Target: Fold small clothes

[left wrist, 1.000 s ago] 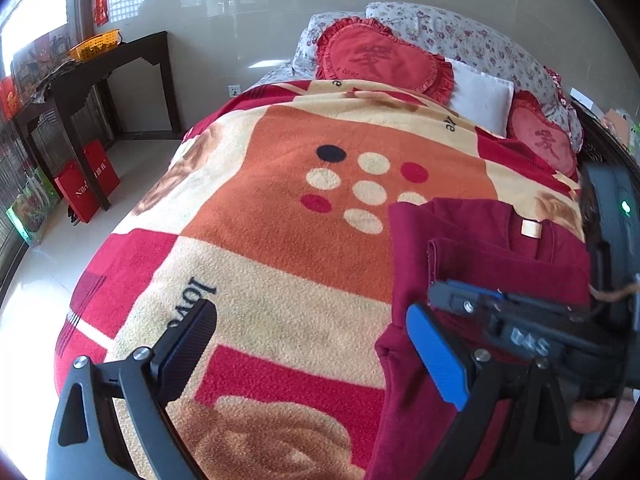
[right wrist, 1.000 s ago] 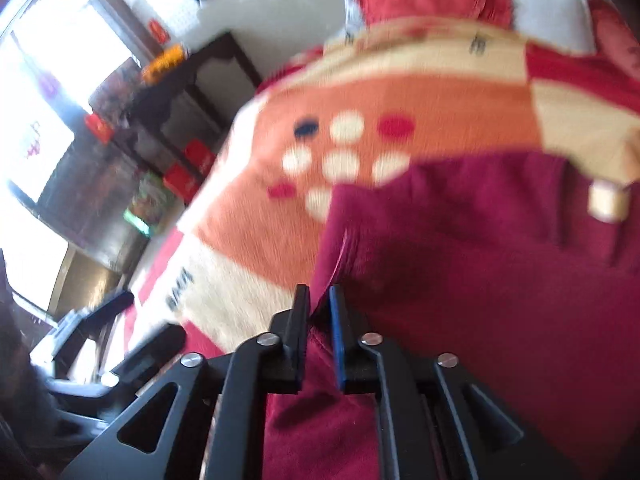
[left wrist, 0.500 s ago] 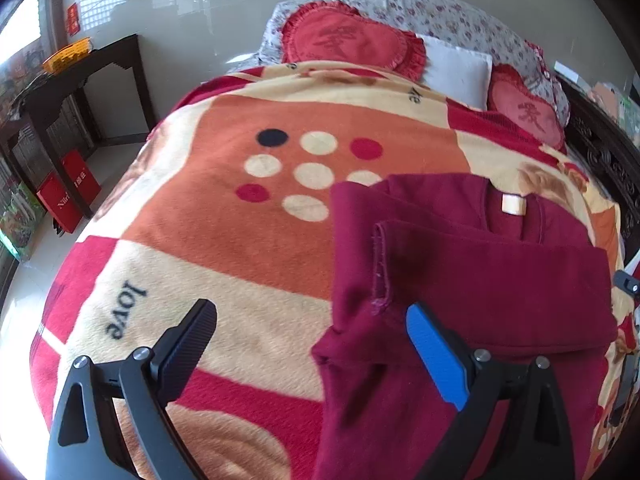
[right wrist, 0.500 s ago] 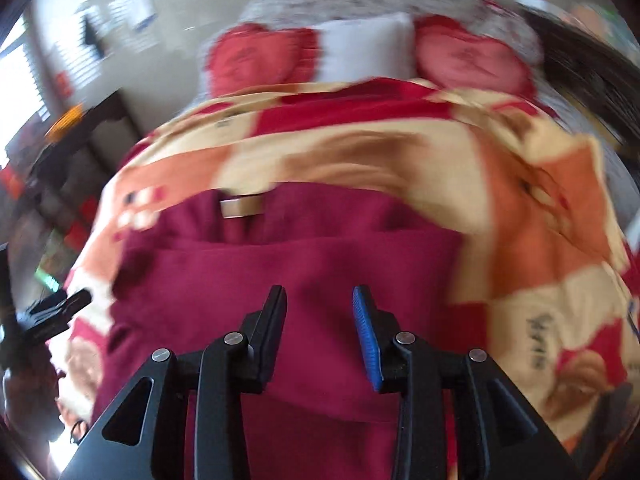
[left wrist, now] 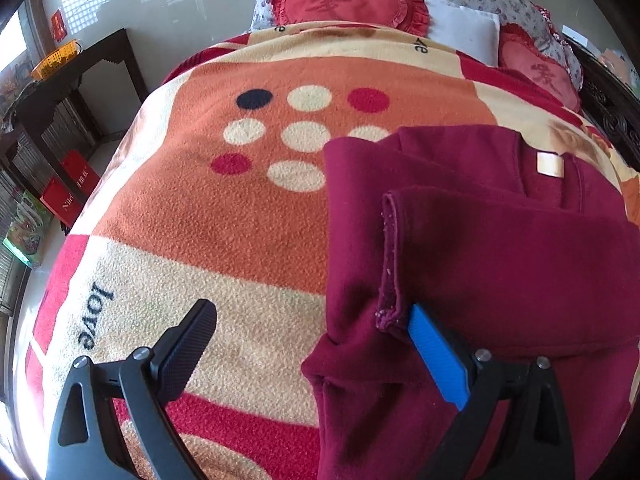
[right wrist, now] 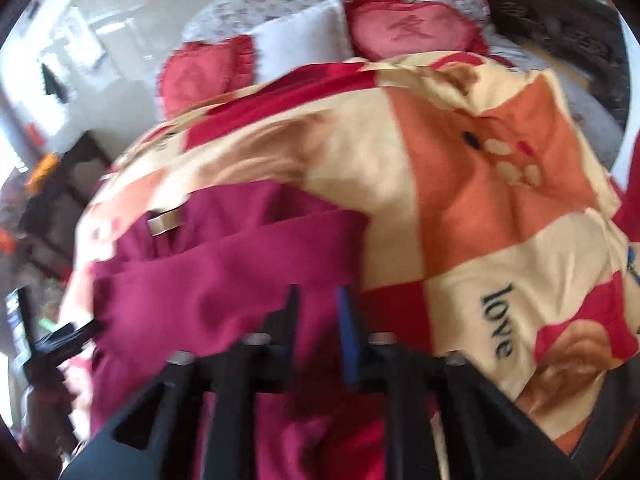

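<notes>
A dark red top (left wrist: 500,248) lies on the bed with one sleeve folded across its chest and a pale neck label (left wrist: 550,164) showing. My left gripper (left wrist: 316,344) is wide open and empty, hovering at the garment's left edge near the sleeve cuff (left wrist: 390,280). In the blurred right wrist view the same top (right wrist: 224,276) lies below and to the left. My right gripper (right wrist: 318,312) is open with a narrow gap above the garment's right side, and holds nothing.
A patterned orange, cream and red blanket (left wrist: 208,208) covers the bed. Red heart cushions (left wrist: 344,0) and a white pillow (left wrist: 464,28) lie at the head. A dark side table (left wrist: 68,80) with a yellow basket stands left of the bed.
My right gripper let go of the sleeve after laying it across the chest, opened, and swung to the garment's right side. My left gripper stayed open and drifted closer to the garment.
</notes>
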The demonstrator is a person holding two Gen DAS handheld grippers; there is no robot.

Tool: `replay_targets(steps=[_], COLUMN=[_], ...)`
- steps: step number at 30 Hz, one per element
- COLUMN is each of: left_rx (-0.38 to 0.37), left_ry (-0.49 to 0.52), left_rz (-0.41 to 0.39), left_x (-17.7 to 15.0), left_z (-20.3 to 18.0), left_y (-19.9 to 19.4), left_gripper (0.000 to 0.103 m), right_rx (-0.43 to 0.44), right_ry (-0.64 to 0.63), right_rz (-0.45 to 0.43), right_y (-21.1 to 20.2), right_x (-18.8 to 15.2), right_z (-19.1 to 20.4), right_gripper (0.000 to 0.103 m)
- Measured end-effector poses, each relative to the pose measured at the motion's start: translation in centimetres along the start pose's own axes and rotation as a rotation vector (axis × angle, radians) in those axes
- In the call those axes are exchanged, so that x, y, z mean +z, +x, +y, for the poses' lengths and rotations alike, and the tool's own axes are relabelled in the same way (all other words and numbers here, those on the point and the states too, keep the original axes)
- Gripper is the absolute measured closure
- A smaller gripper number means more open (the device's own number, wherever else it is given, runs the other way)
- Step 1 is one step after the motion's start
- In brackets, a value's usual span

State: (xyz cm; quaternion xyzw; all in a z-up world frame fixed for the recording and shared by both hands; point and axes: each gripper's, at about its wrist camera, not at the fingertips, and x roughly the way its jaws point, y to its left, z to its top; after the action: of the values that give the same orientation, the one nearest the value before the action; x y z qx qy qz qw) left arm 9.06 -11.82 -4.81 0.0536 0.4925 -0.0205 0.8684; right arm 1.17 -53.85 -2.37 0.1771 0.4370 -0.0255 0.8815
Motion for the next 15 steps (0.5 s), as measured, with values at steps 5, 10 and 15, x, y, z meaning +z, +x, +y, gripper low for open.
replay_targets(steps=[5, 10, 15], left_rx=[-0.012, -0.007, 0.003], left_ry=[-0.015, 0.002, 0.012], left_rz=[0.005, 0.000, 0.001], left_x=[-0.3, -0.7, -0.8], left_z=[0.1, -0.1, -0.4], left_y=[-0.1, -0.7, -0.7], left_gripper=[0.004, 0.004, 0.004], right_rx=[-0.143, -0.068, -0.060], right_ry=[-0.135, -0.045, -0.029], right_rz=[0.168, 0.119, 0.050], right_y=[2.4, 0.7, 0.6], right_x=[-3.6, -4.4, -2.3], right_z=[1.8, 0.6, 1.3], right_gripper=[0.084, 0.084, 0.070])
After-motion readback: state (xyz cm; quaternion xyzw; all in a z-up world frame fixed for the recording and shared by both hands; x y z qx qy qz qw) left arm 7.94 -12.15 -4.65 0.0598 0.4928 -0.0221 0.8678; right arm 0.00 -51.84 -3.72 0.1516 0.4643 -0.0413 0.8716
